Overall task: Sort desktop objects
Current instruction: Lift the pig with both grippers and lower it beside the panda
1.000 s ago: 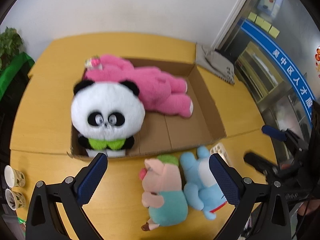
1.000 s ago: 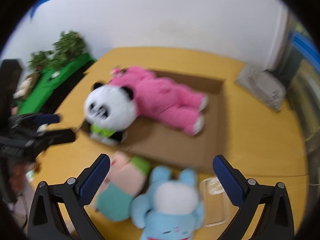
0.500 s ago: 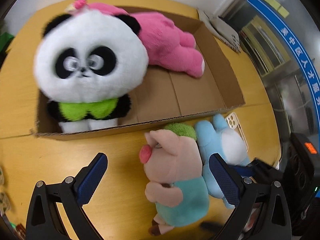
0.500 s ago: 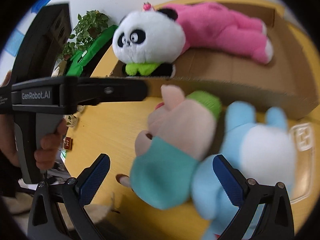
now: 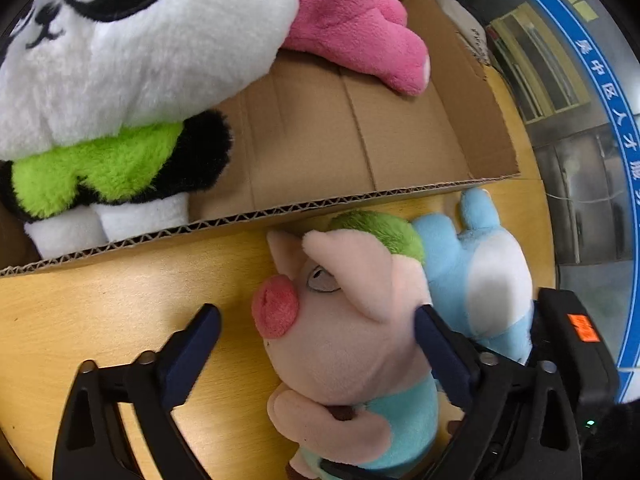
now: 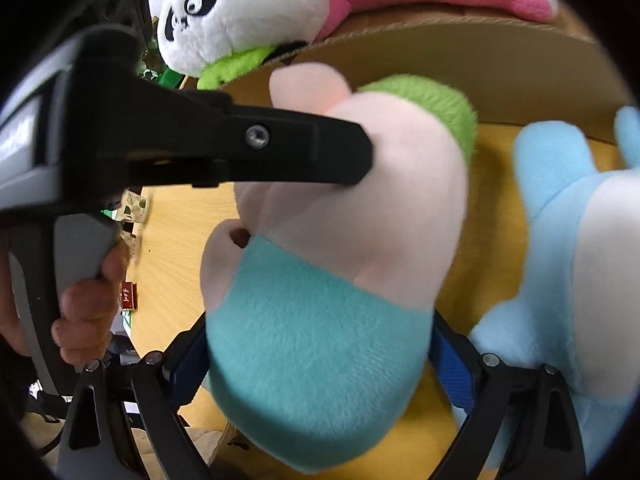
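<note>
A pink pig plush [image 5: 352, 320] in a teal shirt and green cap lies on the wooden table [image 5: 100, 312], just in front of the cardboard box [image 5: 360, 140]. My left gripper [image 5: 316, 340] is open around the pig's head. Its right finger touches the head, while its left finger stands clear of the snout. My right gripper [image 6: 320, 352] is open, its fingers on either side of the pig's teal body [image 6: 320, 320]. A light blue plush [image 5: 480, 272] lies against the pig's right side. The box holds a panda plush [image 5: 120, 60] and a large pink plush [image 5: 352, 28].
A hand [image 6: 88, 300] holds the left gripper's handle in the right wrist view. Patterned paper cups [image 6: 134, 204] and a small red item [image 6: 128, 296] stand near the table's left edge. A glass front with a blue band [image 5: 600, 100] lies beyond the table's right edge.
Both grippers have dropped low and closed in on the pig plush from opposite ends. Their fingers now straddle its head and body. Both stay open.
</note>
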Motion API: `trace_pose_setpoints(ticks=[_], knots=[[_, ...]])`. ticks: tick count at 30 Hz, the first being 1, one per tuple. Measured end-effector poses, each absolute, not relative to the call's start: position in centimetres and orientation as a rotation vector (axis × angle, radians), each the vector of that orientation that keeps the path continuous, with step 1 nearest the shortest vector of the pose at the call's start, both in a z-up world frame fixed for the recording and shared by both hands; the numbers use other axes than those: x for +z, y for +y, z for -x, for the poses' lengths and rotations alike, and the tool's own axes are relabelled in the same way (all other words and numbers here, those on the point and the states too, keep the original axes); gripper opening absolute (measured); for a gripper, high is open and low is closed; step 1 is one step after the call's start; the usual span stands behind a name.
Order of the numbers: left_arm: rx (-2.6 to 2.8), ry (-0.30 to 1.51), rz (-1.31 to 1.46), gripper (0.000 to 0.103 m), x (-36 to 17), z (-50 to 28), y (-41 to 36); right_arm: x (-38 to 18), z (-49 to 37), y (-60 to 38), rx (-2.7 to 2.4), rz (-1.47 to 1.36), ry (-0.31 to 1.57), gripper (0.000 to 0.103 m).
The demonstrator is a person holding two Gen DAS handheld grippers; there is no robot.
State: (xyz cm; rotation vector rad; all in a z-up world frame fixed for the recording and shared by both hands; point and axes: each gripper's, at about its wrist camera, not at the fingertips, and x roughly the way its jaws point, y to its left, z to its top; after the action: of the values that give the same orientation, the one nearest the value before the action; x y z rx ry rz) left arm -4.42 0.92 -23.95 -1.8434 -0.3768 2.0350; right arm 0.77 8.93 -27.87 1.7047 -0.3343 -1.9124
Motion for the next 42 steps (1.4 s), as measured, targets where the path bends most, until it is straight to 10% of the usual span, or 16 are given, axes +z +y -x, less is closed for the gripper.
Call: trace_pose_setpoints(ticks=[6,22,42], knots=[[2.024,-0.412,1.749,0.067,-20.3,4.1,1.7,-26.3,-0.8,9.4,-1.899,-1.64,-0.287,0.077],[2.253,-0.271,1.292,0.064,-2.6,10.5,3.6,-9.3,5.1,11.7,-2.249,-1.221,-0.001,0.076],[2.211,-0.197,1.548,0.064,-16.8,19.7,1.3,-22.3,16.3,9.6,-2.004,-1.515,-0.018,0.087]])
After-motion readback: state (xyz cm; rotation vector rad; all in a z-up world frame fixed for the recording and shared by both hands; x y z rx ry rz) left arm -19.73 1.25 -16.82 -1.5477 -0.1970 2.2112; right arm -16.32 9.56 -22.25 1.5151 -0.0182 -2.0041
